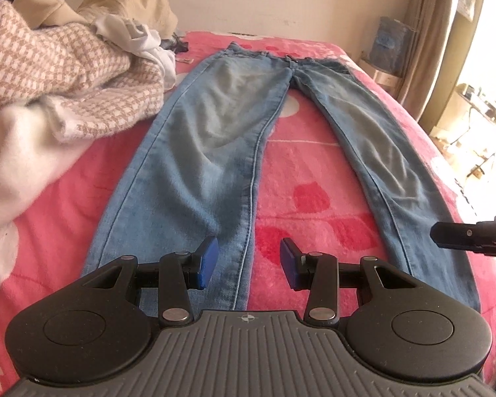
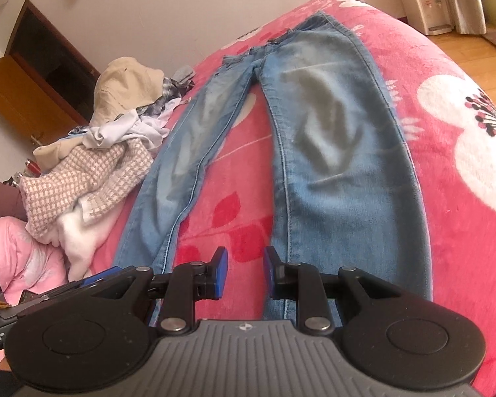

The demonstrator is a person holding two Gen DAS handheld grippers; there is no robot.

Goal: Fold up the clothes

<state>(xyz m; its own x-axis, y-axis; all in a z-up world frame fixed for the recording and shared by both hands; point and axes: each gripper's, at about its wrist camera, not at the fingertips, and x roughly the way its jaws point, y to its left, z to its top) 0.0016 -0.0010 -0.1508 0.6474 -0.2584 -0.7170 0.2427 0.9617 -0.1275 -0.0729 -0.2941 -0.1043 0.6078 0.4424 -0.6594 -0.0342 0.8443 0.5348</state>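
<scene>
A bed covered in a pink fleece blanket with white flowers (image 1: 314,172) carries a pair of faded blue denim jeans (image 1: 195,165), spread flat, legs apart (waistband at the far end). Beside them lies a heap of unfolded clothes (image 1: 59,76). The left gripper (image 1: 249,263) hovers over one hem, jaws parted and empty; the right gripper (image 2: 245,273) stands narrower, also empty.

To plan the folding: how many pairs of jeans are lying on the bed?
1. The jeans lie flat, legs spread, on the pink blanket, right of the clothes pile, which may hide more.
</scene>
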